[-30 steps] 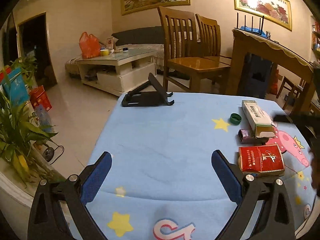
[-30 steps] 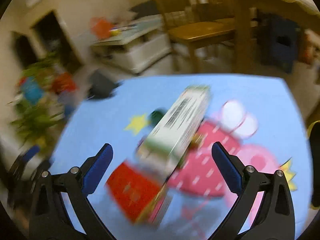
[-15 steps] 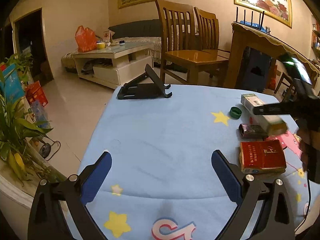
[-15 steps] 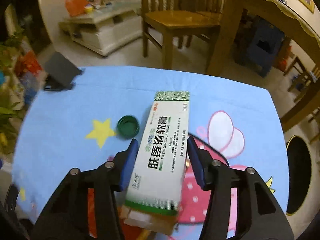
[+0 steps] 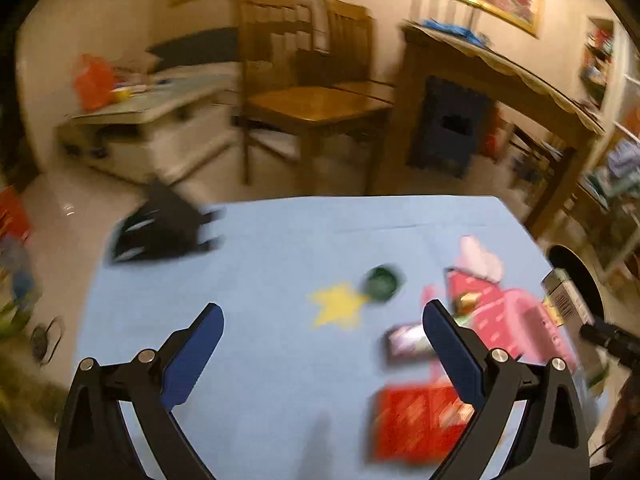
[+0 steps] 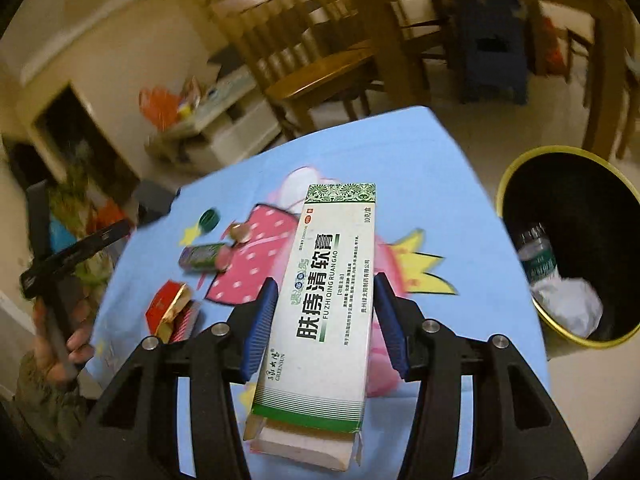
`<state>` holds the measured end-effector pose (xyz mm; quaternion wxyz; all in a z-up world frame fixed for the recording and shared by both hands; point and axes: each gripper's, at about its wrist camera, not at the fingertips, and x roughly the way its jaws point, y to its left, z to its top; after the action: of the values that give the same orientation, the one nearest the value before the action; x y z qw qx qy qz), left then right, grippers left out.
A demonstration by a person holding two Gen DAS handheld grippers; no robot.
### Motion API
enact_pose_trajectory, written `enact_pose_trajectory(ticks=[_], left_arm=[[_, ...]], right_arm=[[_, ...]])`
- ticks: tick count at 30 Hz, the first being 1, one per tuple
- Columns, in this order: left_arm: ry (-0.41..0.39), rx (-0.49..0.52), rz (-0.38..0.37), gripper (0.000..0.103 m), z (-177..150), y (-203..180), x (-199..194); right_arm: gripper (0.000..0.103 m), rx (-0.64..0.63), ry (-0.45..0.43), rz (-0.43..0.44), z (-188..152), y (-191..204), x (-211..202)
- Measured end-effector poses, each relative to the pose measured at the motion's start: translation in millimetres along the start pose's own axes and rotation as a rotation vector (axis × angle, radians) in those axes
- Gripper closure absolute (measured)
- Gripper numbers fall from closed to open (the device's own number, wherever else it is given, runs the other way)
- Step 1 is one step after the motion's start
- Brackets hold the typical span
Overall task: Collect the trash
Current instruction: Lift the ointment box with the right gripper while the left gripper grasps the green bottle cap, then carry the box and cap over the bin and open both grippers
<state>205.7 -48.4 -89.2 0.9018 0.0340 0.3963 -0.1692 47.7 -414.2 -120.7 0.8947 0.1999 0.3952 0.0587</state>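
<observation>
The right claw (image 6: 325, 312) clamps a white-green box (image 6: 328, 288) above the desk (image 6: 460, 208), beside the bin (image 6: 516, 172). The left claw (image 5: 320, 344) gapes wide over the desk near a green cap (image 5: 380, 280) and red pack (image 5: 416, 424).

Your left wrist view is smeared by motion: the red pack (image 5: 416, 424), green cap (image 5: 381, 279) and black stand (image 5: 160, 226) show no detail. The ointment box (image 5: 566, 300) is mostly hidden there. The bin (image 6: 624, 336) runs past the right view's edge.
</observation>
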Motion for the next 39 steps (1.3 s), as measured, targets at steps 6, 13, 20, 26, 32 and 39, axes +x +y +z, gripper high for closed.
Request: enact_pose_trajectory(ticks=[6,13,20,26,32,39], left_arm=[[0.128,0.091,0.003,0.018,23,-41,71],[0.240,0.097,0.011,0.073,14,-41,108],[0.243,-0.020,0.025,0.074,-3,-17,77],[0.045,0.032,0.195,0.073,-11,-26,9],[-0.032,0.033,0.061,0.073,-13,-64,-38],[-0.076,0.142,-0.095,0.073,-20,-141,-58]], right_arm=[[0.054,0.062,-0.003,0.028,7,-23,-6],[0.054,0.088,-0.041,0.071,17,-19,-9],[0.054,0.089,-0.070,0.053,20,-21,-15],[0.054,0.047,-0.107,-0.017,21,-19,-25],[0.054,0.051,-0.120,-0.082,20,-30,-31],[0.054,0.078,-0.168,-0.166,25,-55,-49]])
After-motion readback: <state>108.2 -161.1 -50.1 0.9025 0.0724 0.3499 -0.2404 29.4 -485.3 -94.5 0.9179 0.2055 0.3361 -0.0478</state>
